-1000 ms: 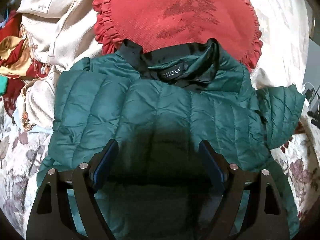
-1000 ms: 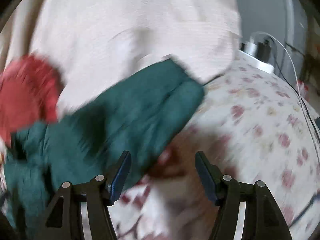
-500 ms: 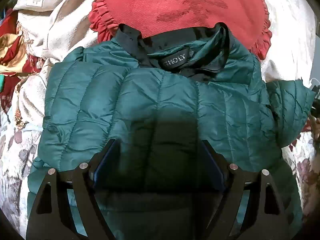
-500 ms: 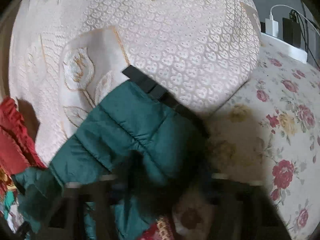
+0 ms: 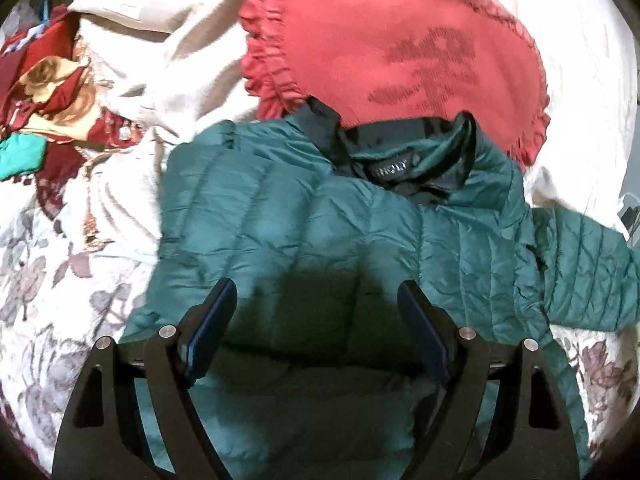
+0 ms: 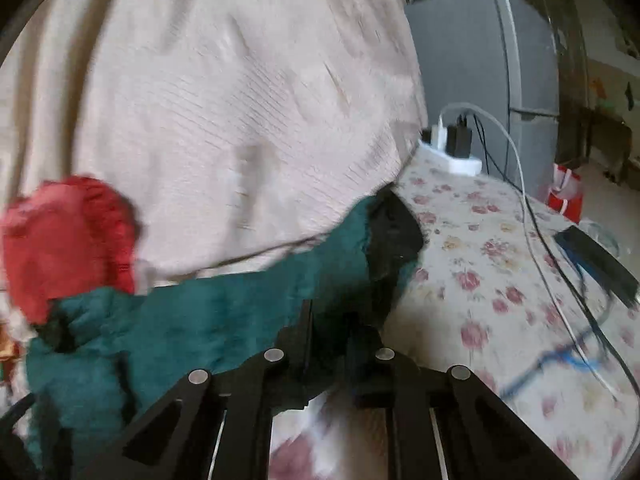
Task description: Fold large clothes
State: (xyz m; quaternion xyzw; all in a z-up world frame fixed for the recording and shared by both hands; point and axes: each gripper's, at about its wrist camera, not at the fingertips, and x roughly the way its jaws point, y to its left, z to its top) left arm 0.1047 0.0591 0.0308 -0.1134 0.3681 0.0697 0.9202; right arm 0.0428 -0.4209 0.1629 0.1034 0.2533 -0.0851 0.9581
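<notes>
My left gripper [image 5: 316,312] hangs with its jaws spread wide over the dark green quilted puffer jacket [image 5: 320,232], which lies on the floral bedsheet [image 5: 52,288], collar against a round red frilled cushion [image 5: 392,48]. My right gripper [image 6: 328,320] is clamped on the jacket's sleeve [image 6: 224,312], beside a cream textured blanket [image 6: 224,92].

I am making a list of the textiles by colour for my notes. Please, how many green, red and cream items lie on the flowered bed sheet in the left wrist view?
Green: 1, the quilted jacket
Red: 1, the frilled round cushion
Cream: 1, the crumpled garment
Total: 3
The mixed red and gold cloth pile at the left edge is too tangled to count.
</notes>
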